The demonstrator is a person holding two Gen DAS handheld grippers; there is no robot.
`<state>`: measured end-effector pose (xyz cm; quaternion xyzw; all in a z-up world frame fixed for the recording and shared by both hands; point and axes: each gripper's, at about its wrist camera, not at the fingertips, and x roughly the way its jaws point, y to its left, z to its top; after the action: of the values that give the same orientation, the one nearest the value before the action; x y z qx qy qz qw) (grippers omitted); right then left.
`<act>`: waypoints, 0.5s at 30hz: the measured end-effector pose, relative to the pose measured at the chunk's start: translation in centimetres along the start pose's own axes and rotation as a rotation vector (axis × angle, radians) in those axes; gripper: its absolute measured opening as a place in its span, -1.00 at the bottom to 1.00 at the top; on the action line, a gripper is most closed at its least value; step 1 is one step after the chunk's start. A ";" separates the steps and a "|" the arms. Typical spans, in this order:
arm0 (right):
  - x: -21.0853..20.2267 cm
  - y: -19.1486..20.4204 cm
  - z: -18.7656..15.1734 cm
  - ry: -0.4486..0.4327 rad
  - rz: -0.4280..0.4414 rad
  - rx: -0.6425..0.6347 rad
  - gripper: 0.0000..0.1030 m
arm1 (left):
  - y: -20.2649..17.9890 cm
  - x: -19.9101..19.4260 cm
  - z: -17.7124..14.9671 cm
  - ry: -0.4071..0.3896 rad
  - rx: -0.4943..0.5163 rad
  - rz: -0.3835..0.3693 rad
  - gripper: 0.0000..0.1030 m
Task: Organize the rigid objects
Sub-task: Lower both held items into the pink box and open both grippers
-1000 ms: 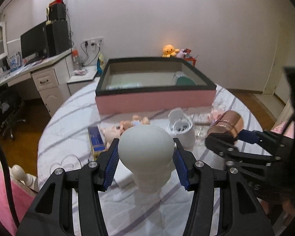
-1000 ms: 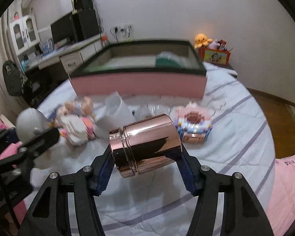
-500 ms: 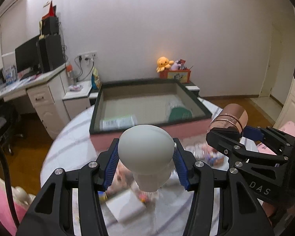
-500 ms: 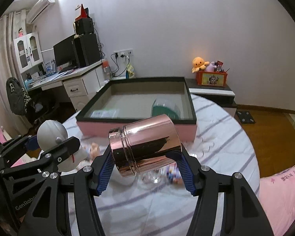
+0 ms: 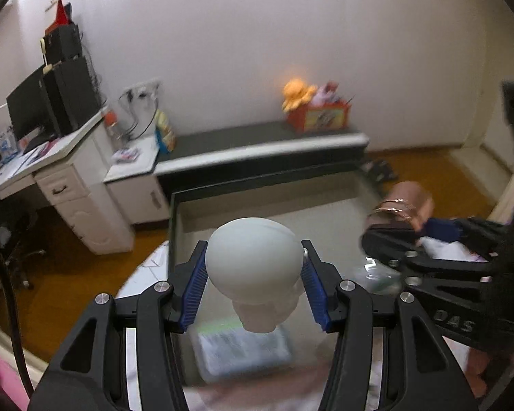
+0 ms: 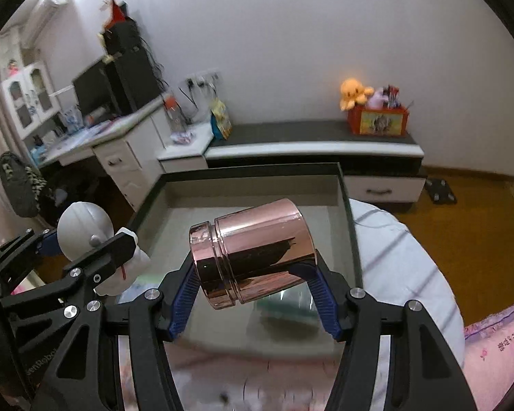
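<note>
Above the open storage box (image 6: 346, 188), the left gripper (image 5: 253, 274) clamps a white mushroom-shaped lamp (image 5: 253, 263) and the right gripper (image 6: 253, 294) a rose-gold canister (image 6: 253, 257); next, seemingly, lowering and releasing both inside.

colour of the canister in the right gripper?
Shiny rose-gold, mirror-like. The canister shows best in the right wrist view, clamped in the right gripper.

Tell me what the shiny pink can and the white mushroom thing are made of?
The shiny rose-gold cylindrical canister looks like polished metal: mirror-like, it reflects the dark fingers holding it. It could be plated plastic. The matte white mushroom-shaped object looks like smooth plastic or silicone, perhaps ceramic: an even, dull surface without glare.
</note>
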<state>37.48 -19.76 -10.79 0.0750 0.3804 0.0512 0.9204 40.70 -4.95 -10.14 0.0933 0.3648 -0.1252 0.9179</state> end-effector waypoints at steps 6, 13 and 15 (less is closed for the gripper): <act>7.5 -1.2 2.2 0.172 0.008 0.066 0.12 | 1.0 7.8 0.8 0.179 -0.010 0.009 0.03; 10.9 -1.6 2.4 0.245 -0.059 0.068 0.10 | 0.6 10.0 -0.1 0.256 -0.005 0.025 0.18; 10.7 -2.0 2.4 0.244 -0.034 0.086 0.12 | 0.6 9.2 -0.1 0.231 -0.014 0.022 0.40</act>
<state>46.73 -20.39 -16.88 0.1012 0.4926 0.0278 0.8639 47.27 -5.82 -16.50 0.1048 0.4678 -0.1012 0.8718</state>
